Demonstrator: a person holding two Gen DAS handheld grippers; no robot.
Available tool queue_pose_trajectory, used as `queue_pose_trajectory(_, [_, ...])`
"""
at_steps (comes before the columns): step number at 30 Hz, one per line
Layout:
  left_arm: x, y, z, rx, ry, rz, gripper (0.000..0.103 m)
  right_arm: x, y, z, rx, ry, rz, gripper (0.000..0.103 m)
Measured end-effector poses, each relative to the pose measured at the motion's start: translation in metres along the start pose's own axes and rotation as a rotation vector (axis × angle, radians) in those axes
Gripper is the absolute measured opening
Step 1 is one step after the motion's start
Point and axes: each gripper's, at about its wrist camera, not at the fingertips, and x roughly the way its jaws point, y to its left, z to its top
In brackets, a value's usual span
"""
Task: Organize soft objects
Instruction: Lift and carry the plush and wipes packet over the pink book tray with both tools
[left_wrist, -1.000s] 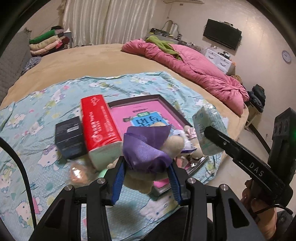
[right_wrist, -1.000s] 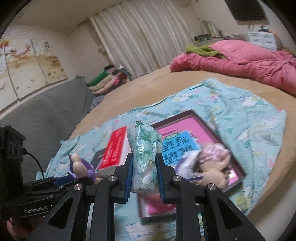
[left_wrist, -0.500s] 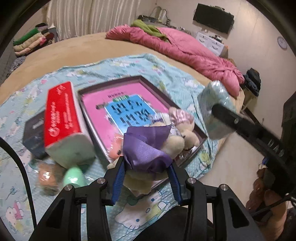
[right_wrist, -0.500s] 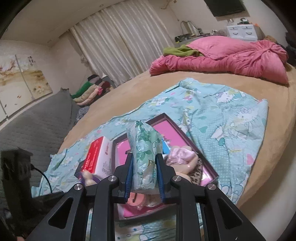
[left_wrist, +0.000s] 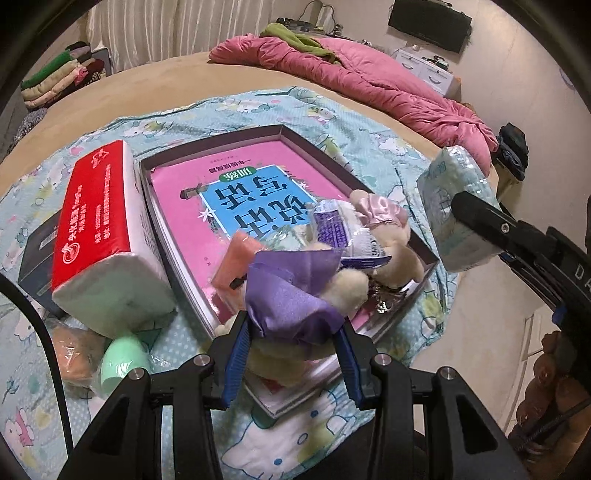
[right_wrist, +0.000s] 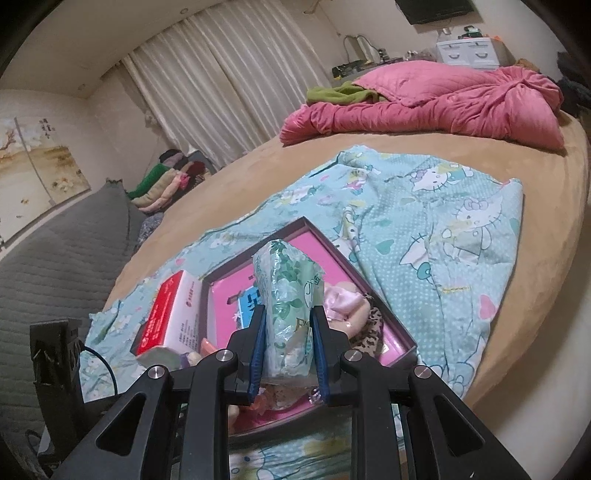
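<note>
Over that last second both hands had drawn up and back from the bed, so the shallow box (left_wrist: 424, 254) with its pink book now lay spread out below them instead of close under the cameras. The left gripper (left_wrist: 291, 347) had kept its fingers clenched on the cream plush toy with the purple bow (left_wrist: 291, 295), which hung above the near edge of the box, not yet set down. The right gripper (right_wrist: 288, 336) had likewise stayed clamped on the green-patterned tissue pack (right_wrist: 286, 295), held upright in the air above the near right corner of the box. Inside the box a second plush in pink satin (left_wrist: 376, 210) and a purple-printed packet (left_wrist: 340, 229) lay together near that corner, while the red tissue pack (left_wrist: 99, 229) sat just outside the left wall on the Hello Kitty sheet (right_wrist: 443, 229). To me it looked as though both soft things were being carried over for placing in the box, with neither released so far.
</note>
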Motion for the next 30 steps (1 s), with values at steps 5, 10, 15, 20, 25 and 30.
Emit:
queue_pose_trajectory(5, [0.006,0.005,0.002,-0.016,0.001,-0.008,0.044,0.009,0.0,-0.001,-0.001,0.01,-0.009,0.024])
queue_pose_trajectory(10, [0.01,0.008,0.004,-0.021,-0.004,-0.008,0.044,0.017,0.006,0.002,-0.013,0.006,-0.012,0.024])
queue_pose_trajectory(15, [0.011,0.01,0.003,-0.024,-0.009,-0.013,0.044,0.027,0.015,0.005,-0.03,0.01,-0.019,0.024])
queue_pose_trajectory(20, [0.007,0.01,0.001,-0.019,-0.012,-0.018,0.044,0.037,0.019,0.005,-0.043,0.018,-0.035,0.024])
queue_pose_trajectory(25, [0.002,0.011,-0.001,-0.012,-0.007,-0.027,0.044,0.046,0.021,0.005,-0.058,0.031,-0.058,0.024])
queue_pose_trajectory(30, [-0.004,0.006,-0.006,0.003,0.006,-0.031,0.044,0.055,0.023,0.001,-0.063,0.054,-0.072,0.024])
